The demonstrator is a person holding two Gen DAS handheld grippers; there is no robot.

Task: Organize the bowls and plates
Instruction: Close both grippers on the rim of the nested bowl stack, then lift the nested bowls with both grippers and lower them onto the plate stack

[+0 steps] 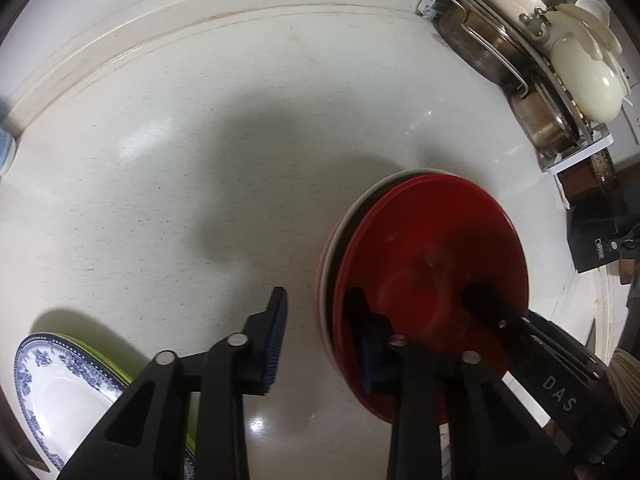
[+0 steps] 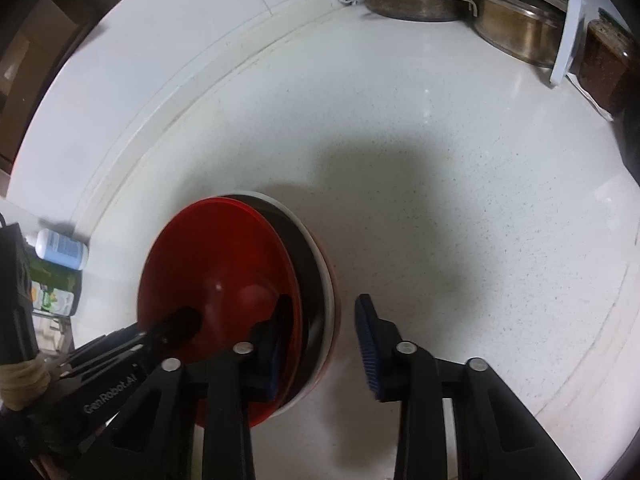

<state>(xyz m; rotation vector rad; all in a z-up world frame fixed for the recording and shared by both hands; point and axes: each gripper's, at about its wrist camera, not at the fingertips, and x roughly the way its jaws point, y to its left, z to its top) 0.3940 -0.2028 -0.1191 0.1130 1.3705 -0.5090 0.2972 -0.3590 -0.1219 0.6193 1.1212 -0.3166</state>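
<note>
A stack of dishes stands on edge between my two grippers: red plates (image 1: 432,256) on one side and a white bowl (image 1: 340,232) on the other. In the right wrist view the red plates (image 2: 216,256) face left and the white bowl (image 2: 326,280) lies to the right. My left gripper (image 1: 320,332) is open, its jaws wide around the stack's rim. My right gripper (image 2: 322,340) is open too, its jaws astride the same rim. A blue-patterned plate (image 1: 52,384) on a green plate (image 1: 116,368) lies at the lower left.
A white dish rack (image 1: 516,40) with steel pans and cream lids stands at the back right, also seen in the right wrist view (image 2: 464,4). A dark box (image 1: 596,236) sits at the right. A small blue bottle (image 2: 62,250) and cartons stand at the left. The white counter (image 1: 200,128) has a raised back edge.
</note>
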